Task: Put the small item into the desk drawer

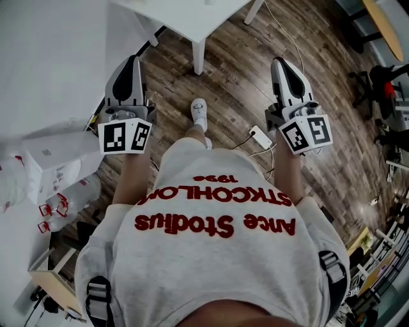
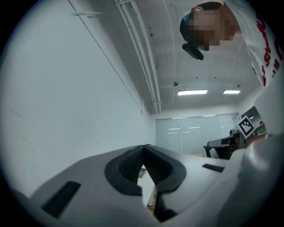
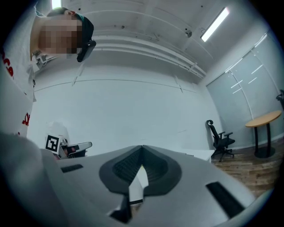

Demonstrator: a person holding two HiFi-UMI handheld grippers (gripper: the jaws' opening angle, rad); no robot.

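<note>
Small item not to be made out in any view. Held out side by side above the wooden floor (image 1: 236, 70), short of the white bench (image 1: 192, 19): left gripper (image 1: 132, 59), fingers clenched tip to tip on nothing, and right gripper (image 1: 279, 60), likewise clenched and empty. Down between them, a white shoe (image 1: 200, 114) and a white power strip (image 1: 259, 135). At far left, plastic bottles (image 1: 77, 191) beside a white box (image 1: 51, 153).

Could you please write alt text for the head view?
Seen from above, a person in a grey T-shirt holds the left tongs and right tongs, both shut and empty, out over a wooden floor toward a white table.
</note>
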